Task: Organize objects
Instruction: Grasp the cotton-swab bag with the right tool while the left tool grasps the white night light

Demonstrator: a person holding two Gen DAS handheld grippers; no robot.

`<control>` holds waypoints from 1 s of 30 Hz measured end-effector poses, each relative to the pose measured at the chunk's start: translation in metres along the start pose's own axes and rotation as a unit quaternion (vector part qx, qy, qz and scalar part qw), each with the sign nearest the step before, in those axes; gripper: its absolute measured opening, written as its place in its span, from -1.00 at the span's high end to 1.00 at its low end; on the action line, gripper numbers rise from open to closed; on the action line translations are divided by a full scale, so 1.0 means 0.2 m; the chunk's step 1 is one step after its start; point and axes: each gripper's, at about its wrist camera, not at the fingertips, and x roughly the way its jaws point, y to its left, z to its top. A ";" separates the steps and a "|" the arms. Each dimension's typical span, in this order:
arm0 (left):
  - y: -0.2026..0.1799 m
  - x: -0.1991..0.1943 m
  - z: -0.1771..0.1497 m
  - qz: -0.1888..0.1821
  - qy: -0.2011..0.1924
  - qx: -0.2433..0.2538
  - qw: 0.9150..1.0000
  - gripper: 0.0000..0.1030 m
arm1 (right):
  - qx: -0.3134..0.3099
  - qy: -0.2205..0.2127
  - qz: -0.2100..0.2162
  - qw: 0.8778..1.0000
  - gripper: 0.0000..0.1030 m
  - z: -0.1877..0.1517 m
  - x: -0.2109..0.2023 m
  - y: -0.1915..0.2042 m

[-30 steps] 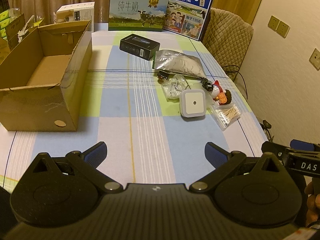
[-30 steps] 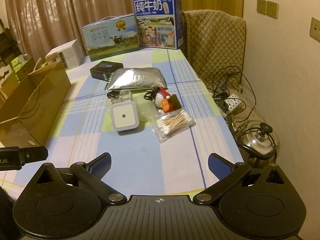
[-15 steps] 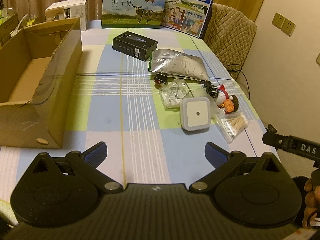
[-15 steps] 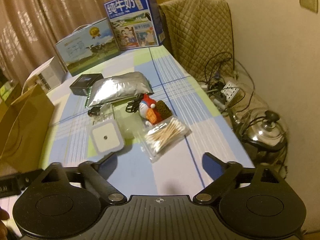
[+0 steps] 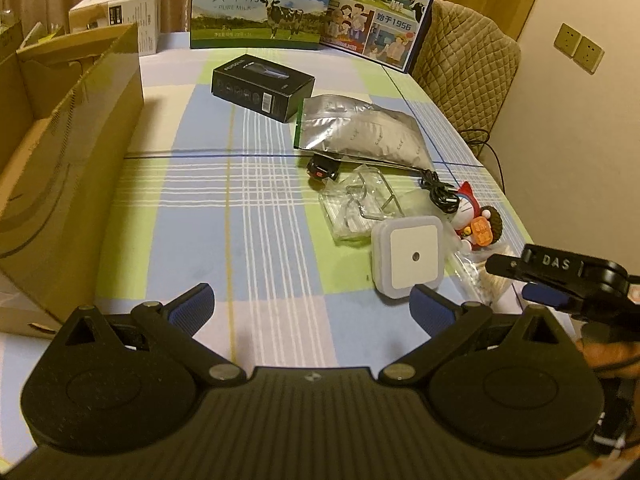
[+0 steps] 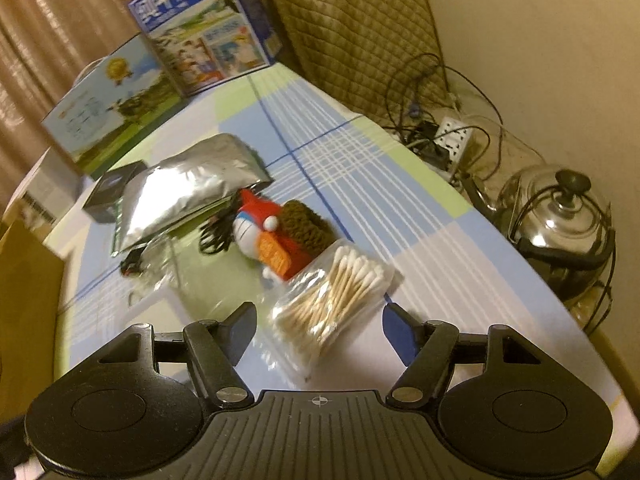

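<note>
A clear bag of cotton swabs [image 6: 340,292] lies near the table's right edge, and the near end of it sits between the spread fingers of my right gripper [image 6: 320,320], which is open. Just beyond are a Doraemon figurine [image 6: 264,236], a black cable [image 6: 216,236] and a silver foil pouch [image 6: 192,192]. My left gripper [image 5: 312,304] hangs open over the checked tablecloth, with its right finger by a white square night light [image 5: 408,260]. The left wrist view also shows a clear bag of hooks [image 5: 360,204], a black box [image 5: 262,86] and the right gripper [image 5: 560,276] low over the swabs.
An open cardboard box [image 5: 60,160] stands along the table's left side. Two milk cartons [image 5: 260,4] [image 5: 384,12] line the far edge by a padded chair [image 5: 468,64]. Off the table's right edge are a steel kettle [image 6: 560,216] and a power strip [image 6: 452,136] with cords.
My right gripper has moved forward and down until the swab bag lies between its fingers. My left gripper has edged forward and right, toward the night light.
</note>
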 end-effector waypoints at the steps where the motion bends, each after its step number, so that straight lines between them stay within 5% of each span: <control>1: 0.00 0.01 0.00 -0.002 0.002 -0.002 1.000 -0.98 | 0.006 -0.001 -0.001 1.000 -0.31 0.01 0.02 0.00; 5: 0.03 0.06 -0.01 -0.005 0.009 -0.009 1.000 -0.98 | 0.013 -0.005 -0.014 1.000 -0.26 0.02 0.08 0.01; 8: 0.06 0.07 -0.03 -0.005 0.014 -0.012 1.000 -0.98 | 0.000 -0.008 -0.028 1.000 0.41 0.01 0.09 0.03; 12: 0.10 0.07 -0.05 -0.006 0.015 -0.018 1.000 -0.98 | -0.035 -0.001 -0.028 0.999 0.67 -0.03 0.05 0.08; 22: 0.14 0.03 -0.06 -0.029 0.005 -0.012 0.999 -0.98 | -0.155 0.084 0.135 0.975 0.80 -0.19 0.03 0.31; 30: 0.05 0.13 0.01 -0.041 -0.015 0.025 0.999 -0.97 | -0.137 0.070 0.096 0.983 0.80 -0.21 -0.02 0.20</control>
